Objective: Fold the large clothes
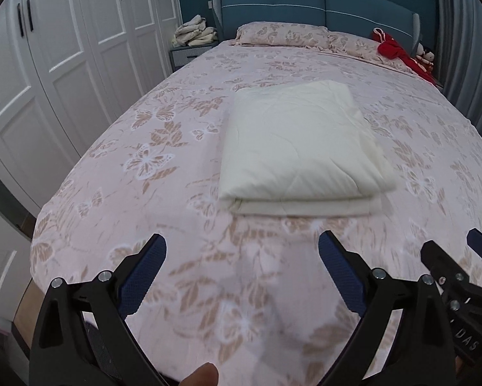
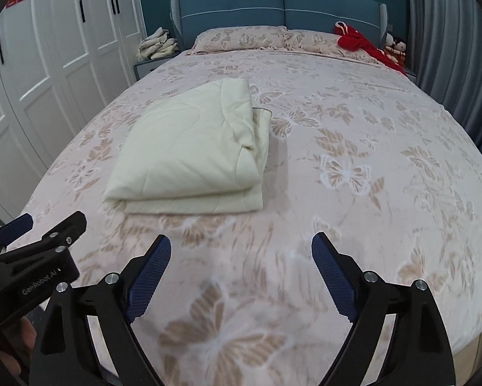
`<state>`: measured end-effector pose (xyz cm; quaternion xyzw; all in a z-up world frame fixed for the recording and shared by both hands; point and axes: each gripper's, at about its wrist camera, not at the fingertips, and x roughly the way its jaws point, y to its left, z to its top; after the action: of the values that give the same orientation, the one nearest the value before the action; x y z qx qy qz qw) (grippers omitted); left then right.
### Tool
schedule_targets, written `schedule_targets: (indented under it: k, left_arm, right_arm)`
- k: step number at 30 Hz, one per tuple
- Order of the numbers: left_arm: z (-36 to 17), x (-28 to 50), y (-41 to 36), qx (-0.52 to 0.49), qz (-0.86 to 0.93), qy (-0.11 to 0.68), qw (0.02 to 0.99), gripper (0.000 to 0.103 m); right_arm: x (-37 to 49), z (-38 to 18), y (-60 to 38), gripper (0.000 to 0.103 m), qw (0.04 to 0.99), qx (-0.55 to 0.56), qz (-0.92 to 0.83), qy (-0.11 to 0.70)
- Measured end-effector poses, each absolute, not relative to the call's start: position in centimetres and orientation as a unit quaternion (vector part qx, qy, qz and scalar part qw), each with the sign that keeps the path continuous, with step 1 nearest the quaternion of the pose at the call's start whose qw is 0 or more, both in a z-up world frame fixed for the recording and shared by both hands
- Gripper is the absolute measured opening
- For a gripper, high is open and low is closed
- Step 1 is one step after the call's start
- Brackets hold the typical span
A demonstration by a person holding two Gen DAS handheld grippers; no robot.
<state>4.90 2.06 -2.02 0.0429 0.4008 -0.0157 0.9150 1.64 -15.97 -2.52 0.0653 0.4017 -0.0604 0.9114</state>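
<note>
A cream quilted blanket (image 1: 300, 148) lies folded into a thick rectangle on the pink butterfly-print bed (image 1: 144, 193). It also shows in the right wrist view (image 2: 192, 157), left of centre. My left gripper (image 1: 242, 244) is open and empty, held above the bed's near end, short of the blanket's folded front edge. My right gripper (image 2: 241, 244) is open and empty, to the right of the blanket and nearer the foot. Each gripper shows in the other's view: the right one (image 1: 450, 257) at the right edge, the left one (image 2: 44, 225) at the left edge.
White wardrobe doors (image 1: 64, 48) run along the left. A blue headboard (image 1: 305, 6) and two pillows (image 1: 282, 33) are at the far end. A red garment (image 1: 398, 51) lies far right by dolls. A pile of pale cloths (image 1: 194, 30) sits on a nightstand.
</note>
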Motion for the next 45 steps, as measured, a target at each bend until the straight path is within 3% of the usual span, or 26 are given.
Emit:
schedule_targets:
  k: [16,45]
  left_arm:
    - [-2.5,-0.8,1.7,0.07,0.019,0.377,0.924,0.093]
    - [-2.4,-2.3,2.6,0.068,0.035,0.361,0.93,0.092]
  right_arm:
    - [-3.6,-2.7,-14.5,0.087,0.916,0.053,-0.067,0.392]
    - [-4.6,-2.4,-13.4,0.087,0.921,0.038,-0.07,0.382]
